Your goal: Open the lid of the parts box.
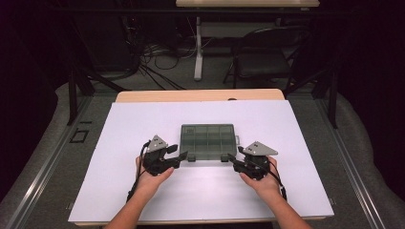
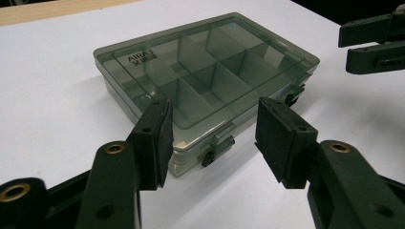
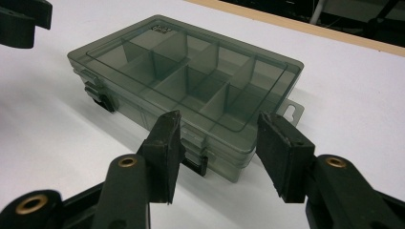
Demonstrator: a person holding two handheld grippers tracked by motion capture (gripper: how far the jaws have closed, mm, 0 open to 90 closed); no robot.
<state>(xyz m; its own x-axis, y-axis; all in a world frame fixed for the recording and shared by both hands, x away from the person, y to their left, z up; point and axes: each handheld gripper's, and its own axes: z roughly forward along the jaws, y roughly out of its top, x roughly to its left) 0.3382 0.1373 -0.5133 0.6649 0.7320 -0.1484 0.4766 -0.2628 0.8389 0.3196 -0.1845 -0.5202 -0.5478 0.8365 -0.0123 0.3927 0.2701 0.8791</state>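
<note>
A white sheet (image 1: 143, 191) covered a wooden table (image 1: 200, 95), with a folding chair (image 1: 267, 57) and tangled cables (image 1: 157, 57) on the dim floor in the upper half of the frame. A smoky, see-through compartment box (image 1: 208, 141) lay shut at the sheet's centre, well clear of every edge. Raised lettering (image 2: 140, 56) on its lid was too faint to read. The left gripper (image 1: 183, 155) and right gripper (image 1: 231, 158) sat just below the box's near corners, each half spread with a front latch (image 2: 217, 148) between the jaws, pinching nothing. Bare sheet lay on both sides.
</note>
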